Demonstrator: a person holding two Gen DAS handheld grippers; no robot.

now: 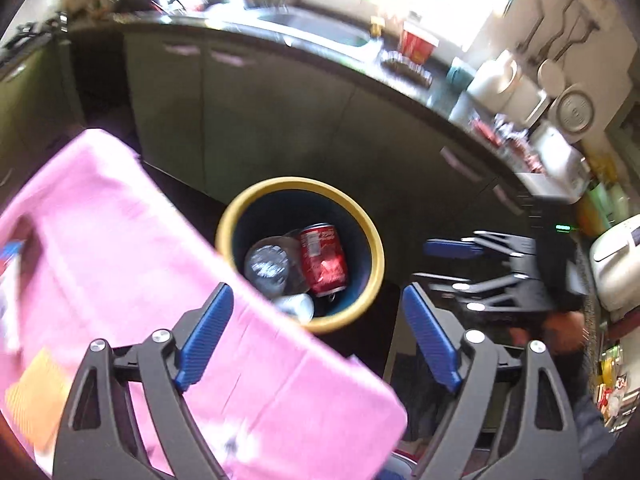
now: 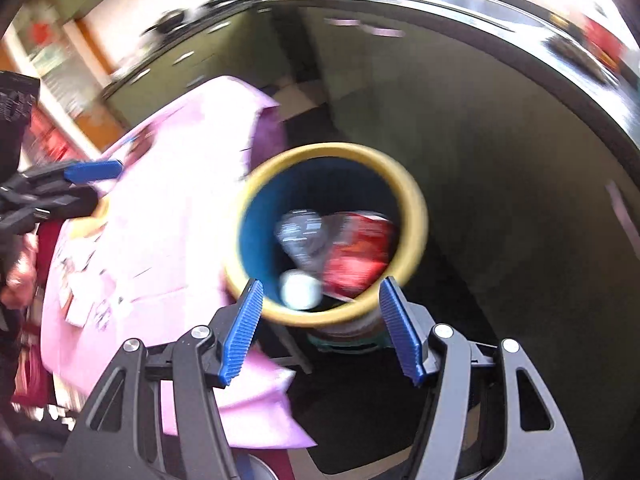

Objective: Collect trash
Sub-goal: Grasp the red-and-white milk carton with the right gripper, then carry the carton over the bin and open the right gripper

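A blue bin with a yellow rim (image 1: pixel 362 216) stands on the floor beside the table; it shows blurred in the right wrist view (image 2: pixel 416 216). Inside lie a red can (image 1: pixel 322 258) (image 2: pixel 356 256), a clear crushed plastic bottle (image 1: pixel 268 266) (image 2: pixel 300 236) and a white cup (image 1: pixel 298 306) (image 2: pixel 300 290). My left gripper (image 1: pixel 316 344) is open and empty above the table's edge, near the bin. My right gripper (image 2: pixel 322 328) is open and empty just above the bin's near rim. It also shows in the left wrist view (image 1: pixel 452 264). The left gripper shows at the left of the right wrist view (image 2: pixel 94 172).
A table with a pink cloth (image 1: pixel 120 264) (image 2: pixel 160 240) carries papers and cards. A dark kitchen counter (image 1: pixel 320 52) with a sink, a red cup (image 1: pixel 418 42) and appliances runs behind, cabinets below. The floor around the bin is dark.
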